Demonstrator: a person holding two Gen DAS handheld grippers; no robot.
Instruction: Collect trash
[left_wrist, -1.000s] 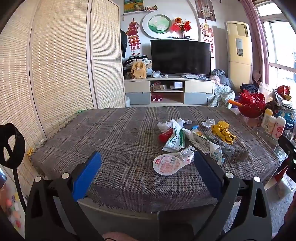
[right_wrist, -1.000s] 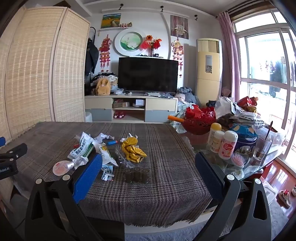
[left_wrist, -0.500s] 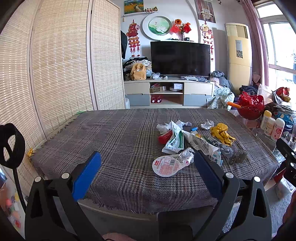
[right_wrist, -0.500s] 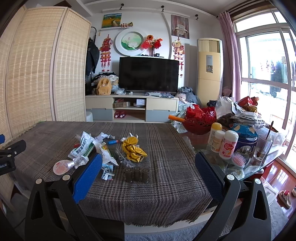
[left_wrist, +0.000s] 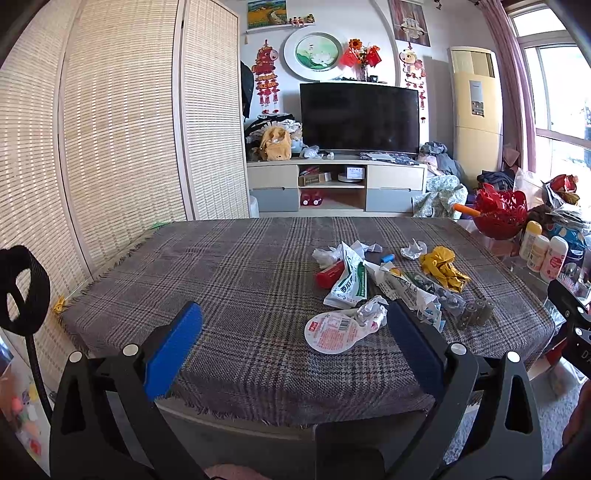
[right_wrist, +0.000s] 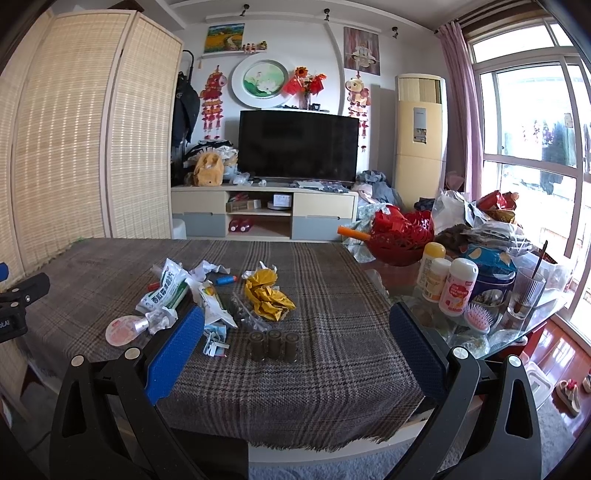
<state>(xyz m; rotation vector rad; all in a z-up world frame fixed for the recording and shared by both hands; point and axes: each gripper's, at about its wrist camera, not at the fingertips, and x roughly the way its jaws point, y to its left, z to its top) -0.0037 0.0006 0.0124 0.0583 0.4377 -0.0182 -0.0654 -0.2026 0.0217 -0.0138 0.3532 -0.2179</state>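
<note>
Trash (left_wrist: 384, 284) is lying scattered on the plaid tablecloth (left_wrist: 229, 280), toward its right side in the left wrist view; the left gripper (left_wrist: 291, 350) is hovering spread wide and empty; from the right wrist, the right gripper (right_wrist: 295, 350) is likewise gaping empty over three small brown bottles (right_wrist: 274, 345), yellow wrapper (right_wrist: 267, 293) beyond

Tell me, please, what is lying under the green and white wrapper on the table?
The green and white wrapper partly covers a red tube on the plaid tablecloth. Only the tube's left end shows; how far it continues beneath, and anything else there, is hidden.
</note>
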